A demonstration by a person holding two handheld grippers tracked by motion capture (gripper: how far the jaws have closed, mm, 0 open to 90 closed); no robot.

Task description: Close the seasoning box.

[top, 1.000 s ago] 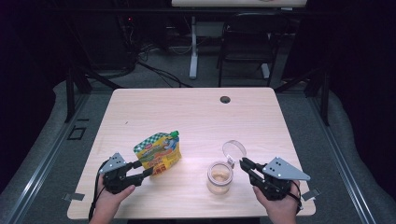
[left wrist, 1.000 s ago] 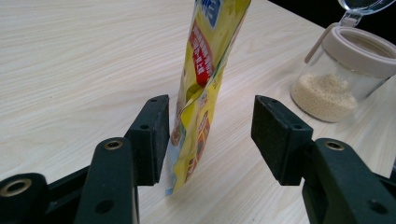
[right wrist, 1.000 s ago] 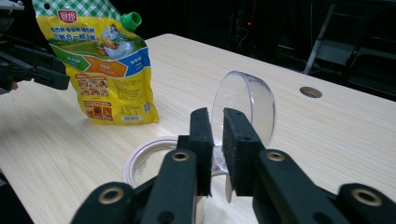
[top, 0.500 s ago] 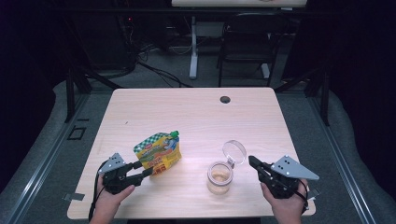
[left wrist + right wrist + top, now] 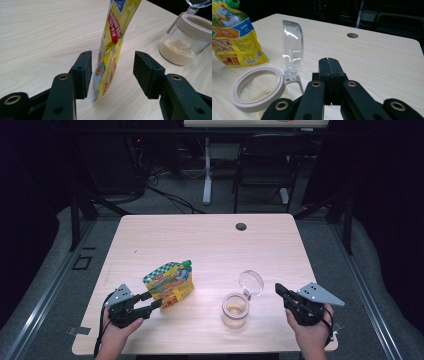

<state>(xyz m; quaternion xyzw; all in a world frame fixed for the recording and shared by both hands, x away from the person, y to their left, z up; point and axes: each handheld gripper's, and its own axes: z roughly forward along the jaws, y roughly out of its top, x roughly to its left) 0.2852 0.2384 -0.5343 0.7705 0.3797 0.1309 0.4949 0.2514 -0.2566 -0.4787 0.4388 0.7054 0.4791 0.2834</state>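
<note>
I hold my left gripper (image 5: 111, 75) open astride the yellow printed spout pouch (image 5: 169, 284) near the table's front edge, my right gripper (image 5: 329, 66) closed empty beside the lidded glass jar (image 5: 235, 309); next, clamp the pouch.

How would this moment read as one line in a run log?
left gripper: open around pouch | right gripper: shut, empty | jar: lid open

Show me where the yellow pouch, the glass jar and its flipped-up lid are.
yellow pouch (image 5: 169, 285): high view, middle of its printed front.
glass jar (image 5: 180, 42): left gripper view, clear wall above the pale grains.
lid (image 5: 292, 53): right gripper view, middle of the clear upright disc.
</note>
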